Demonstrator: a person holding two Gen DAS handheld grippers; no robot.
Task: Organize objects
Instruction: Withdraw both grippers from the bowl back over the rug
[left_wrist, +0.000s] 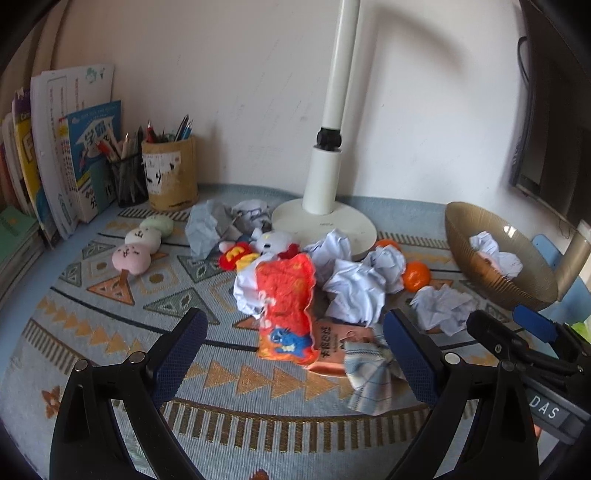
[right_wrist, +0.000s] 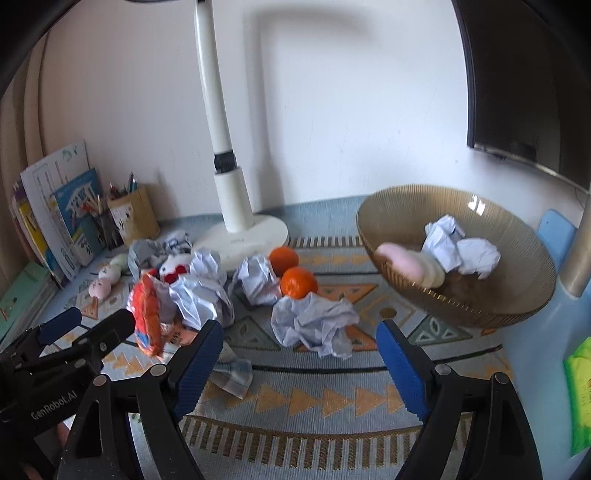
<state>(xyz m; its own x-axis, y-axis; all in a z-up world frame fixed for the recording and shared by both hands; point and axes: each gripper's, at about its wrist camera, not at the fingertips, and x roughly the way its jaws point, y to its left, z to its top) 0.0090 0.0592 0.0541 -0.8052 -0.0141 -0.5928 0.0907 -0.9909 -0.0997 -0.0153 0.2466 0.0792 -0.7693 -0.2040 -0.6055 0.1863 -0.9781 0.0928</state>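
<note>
On the patterned tabletop (right_wrist: 332, 402), crumpled paper balls (right_wrist: 314, 325) and two oranges (right_wrist: 298, 282) sit scattered near the amber glass bowl (right_wrist: 406, 206), which holds more paper. Left gripper (left_wrist: 295, 354) and right gripper (right_wrist: 301, 363) fingers both spread apart, empty.

At twelve o'clock my lamp pole (left_wrist: 341, 62) runs off the top edge, so its head stays out of sight. The dark screen (right_wrist: 517, 74) at two o'clock is cut by the frame. The books (left_wrist: 22, 155) at nine o'clock are clipped by the rim, their titles too small for me to read. A pink packet (left_wrist: 328, 350) lies half buried under the red snack bag (left_wrist: 288, 306). The green pack (right_wrist: 581, 395) at four o'clock shows only an edge.
</note>
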